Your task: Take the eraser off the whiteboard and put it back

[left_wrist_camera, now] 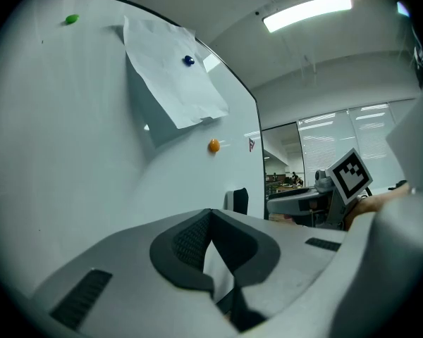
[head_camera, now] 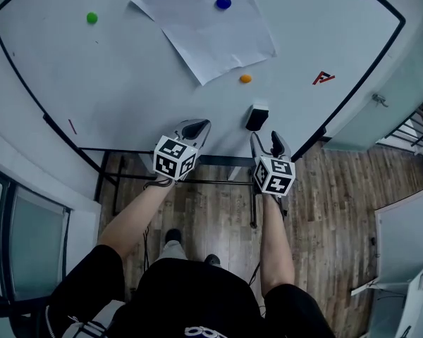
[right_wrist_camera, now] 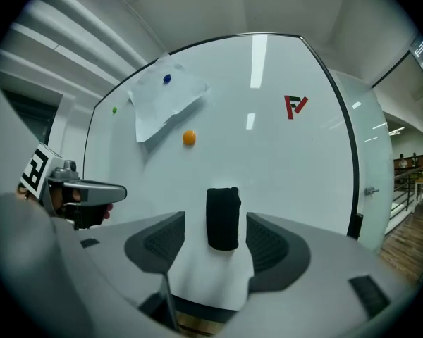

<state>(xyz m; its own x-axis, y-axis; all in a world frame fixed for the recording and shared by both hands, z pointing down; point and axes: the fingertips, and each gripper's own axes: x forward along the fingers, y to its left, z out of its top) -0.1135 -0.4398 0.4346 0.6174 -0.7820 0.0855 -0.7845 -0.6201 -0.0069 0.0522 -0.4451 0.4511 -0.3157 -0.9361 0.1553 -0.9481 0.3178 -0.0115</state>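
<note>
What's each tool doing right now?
Left tool: closed, empty.
Right tool: open, empty; eraser just ahead of it, not gripped.

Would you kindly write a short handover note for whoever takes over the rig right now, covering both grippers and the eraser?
Left gripper: shut, empty, near the lower edge of the whiteboard.
Right gripper: open, empty, lined up with the eraser, pads not on it.
Eraser: black, sitting upright low on the whiteboard, below the orange magnet.
Done: nothing that shows; the eraser is on the whiteboard, ungripped.
Left, as it looks: close the right gripper on the eraser, pull it off, then put it back on the whiteboard.
</note>
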